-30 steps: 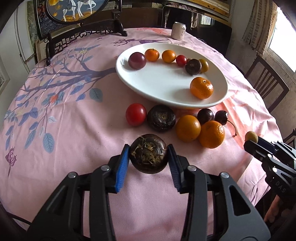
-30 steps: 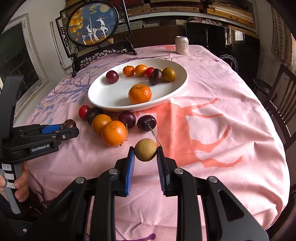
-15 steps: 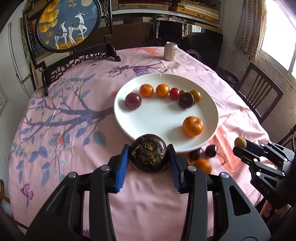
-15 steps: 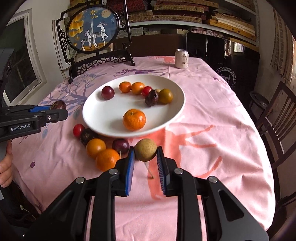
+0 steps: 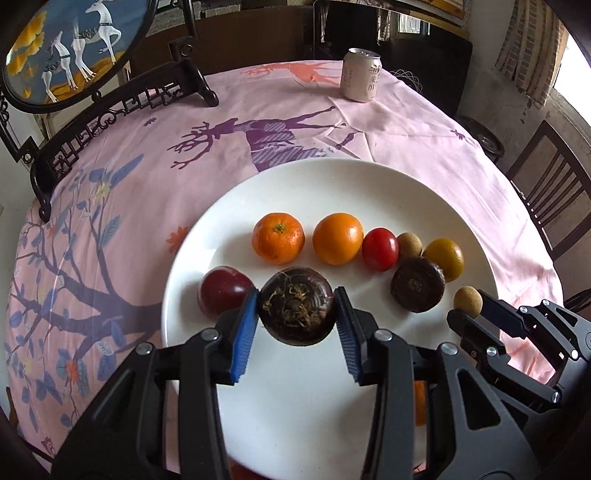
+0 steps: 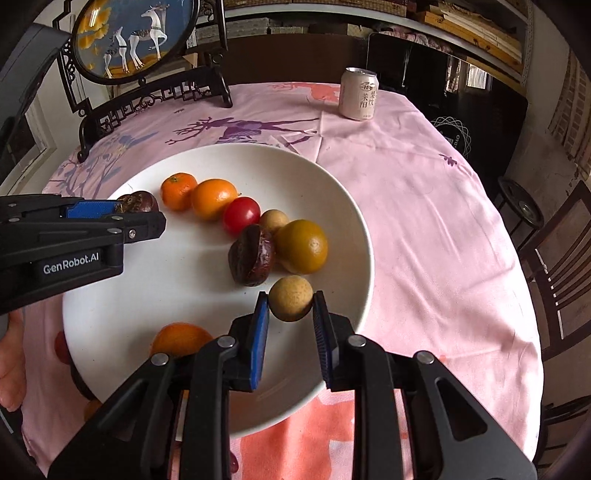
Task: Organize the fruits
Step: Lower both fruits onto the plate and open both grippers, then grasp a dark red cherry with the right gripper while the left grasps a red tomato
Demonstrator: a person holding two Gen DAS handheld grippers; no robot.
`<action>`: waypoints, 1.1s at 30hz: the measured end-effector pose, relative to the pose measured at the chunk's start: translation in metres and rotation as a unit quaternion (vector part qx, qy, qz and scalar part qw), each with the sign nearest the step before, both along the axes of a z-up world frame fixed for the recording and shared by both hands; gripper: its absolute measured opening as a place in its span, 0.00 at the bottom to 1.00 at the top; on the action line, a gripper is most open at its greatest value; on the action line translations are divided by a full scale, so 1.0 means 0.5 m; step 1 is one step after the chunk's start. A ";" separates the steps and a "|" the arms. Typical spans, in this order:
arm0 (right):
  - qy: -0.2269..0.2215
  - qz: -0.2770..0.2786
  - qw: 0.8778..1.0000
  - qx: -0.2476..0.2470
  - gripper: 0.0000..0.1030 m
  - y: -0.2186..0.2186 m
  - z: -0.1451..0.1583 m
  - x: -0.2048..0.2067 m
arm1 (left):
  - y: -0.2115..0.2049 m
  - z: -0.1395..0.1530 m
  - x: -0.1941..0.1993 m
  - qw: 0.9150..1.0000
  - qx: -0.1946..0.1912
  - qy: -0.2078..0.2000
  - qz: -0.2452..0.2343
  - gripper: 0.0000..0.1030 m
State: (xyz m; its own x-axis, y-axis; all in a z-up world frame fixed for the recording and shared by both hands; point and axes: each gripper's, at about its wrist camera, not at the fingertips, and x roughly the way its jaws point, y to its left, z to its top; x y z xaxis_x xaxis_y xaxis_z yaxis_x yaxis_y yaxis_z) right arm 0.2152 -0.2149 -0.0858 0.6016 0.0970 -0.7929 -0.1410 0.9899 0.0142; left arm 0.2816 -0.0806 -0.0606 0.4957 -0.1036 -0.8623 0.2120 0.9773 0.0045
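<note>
My left gripper (image 5: 296,323) is shut on a dark brown water chestnut (image 5: 296,305) and holds it over the white plate (image 5: 354,177), beside a dark red plum (image 5: 221,291). My right gripper (image 6: 290,319) is shut on a small tan longan (image 6: 290,298) over the plate's right side (image 6: 354,236). On the plate lie a mandarin (image 5: 278,238), an orange (image 5: 337,239), a red tomato (image 5: 380,249), another water chestnut (image 5: 417,284), a longan (image 5: 409,244) and a yellow-green citrus (image 5: 445,258). Another mandarin (image 6: 181,339) sits at the plate's near edge.
A drink can (image 6: 359,94) stands at the far side of the pink tablecloth (image 6: 424,206). A framed deer ornament on a dark stand (image 6: 136,33) is at the back left. Wooden chairs (image 6: 565,258) stand to the right. More fruit lies hidden below the plate's near rim.
Both grippers moved forward with their fruits, from before the plate to over it. The loose fruits on the cloth have dropped out of sight beneath the grippers.
</note>
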 end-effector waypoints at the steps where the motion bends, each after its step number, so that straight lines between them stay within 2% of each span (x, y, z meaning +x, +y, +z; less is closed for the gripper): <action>1: -0.001 0.002 1.000 -0.002 0.23 0.001 -0.001 0.003 | -0.001 -0.004 0.005 1.000 -0.001 0.003 0.001 0.41; 2: -0.003 0.003 1.000 -0.005 0.24 0.004 0.000 0.004 | 0.001 -0.005 0.008 1.000 -0.004 0.006 0.002 0.42; 3: -0.006 0.004 1.000 -0.009 0.31 0.007 0.003 0.002 | 0.005 -0.003 0.009 1.000 -0.011 0.009 0.003 0.42; 4: -0.010 0.003 1.000 -0.011 0.45 0.008 0.008 -0.002 | 0.012 0.004 0.006 1.000 -0.019 0.008 0.004 0.49; 5: -0.020 0.002 1.000 -0.012 0.51 0.007 0.018 -0.012 | 0.017 0.014 -0.001 1.000 -0.026 0.001 0.003 0.60; 6: -0.034 0.001 0.999 -0.010 0.52 0.005 0.030 -0.023 | 0.025 0.029 -0.012 1.000 -0.027 -0.014 0.003 0.65; 7: -0.045 0.003 0.999 -0.010 0.52 0.004 0.043 -0.039 | 0.034 0.043 -0.026 0.999 -0.025 -0.031 0.005 0.72; 12: -0.075 0.022 0.997 0.005 0.54 -0.004 0.083 -0.167 | 0.095 0.085 -0.134 0.997 -0.033 -0.066 0.016 0.75; 14: -0.077 0.032 0.996 0.023 0.54 -0.005 0.077 -0.227 | 0.123 0.086 -0.194 0.996 -0.037 -0.077 0.025 0.80; 18: -0.058 0.042 0.997 0.035 0.54 0.010 0.041 -0.296 | 0.180 0.057 -0.293 0.994 -0.050 -0.087 0.042 0.81; 23: -0.041 0.033 0.998 0.029 0.54 0.022 0.012 -0.280 | 0.241 -0.004 -0.340 0.994 -0.037 -0.068 0.076 0.81; 27: -0.031 0.027 0.999 0.025 0.54 0.023 -0.007 -0.260 | 0.277 -0.029 -0.360 0.993 -0.042 -0.049 0.095 0.81; 33: -0.014 0.028 0.999 0.024 0.54 0.031 -0.032 -0.232 | 0.275 -0.035 -0.373 0.995 -0.041 -0.044 0.083 0.81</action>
State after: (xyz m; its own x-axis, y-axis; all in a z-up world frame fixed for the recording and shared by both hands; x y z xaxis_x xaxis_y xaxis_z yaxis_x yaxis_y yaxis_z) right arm 0.0994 -0.1997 -0.1018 0.6163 0.1697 -0.7690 -0.1978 0.9786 0.0574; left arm 0.0950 0.0570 -0.0780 0.5850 -0.0827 -0.8068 0.0508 0.9966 -0.0654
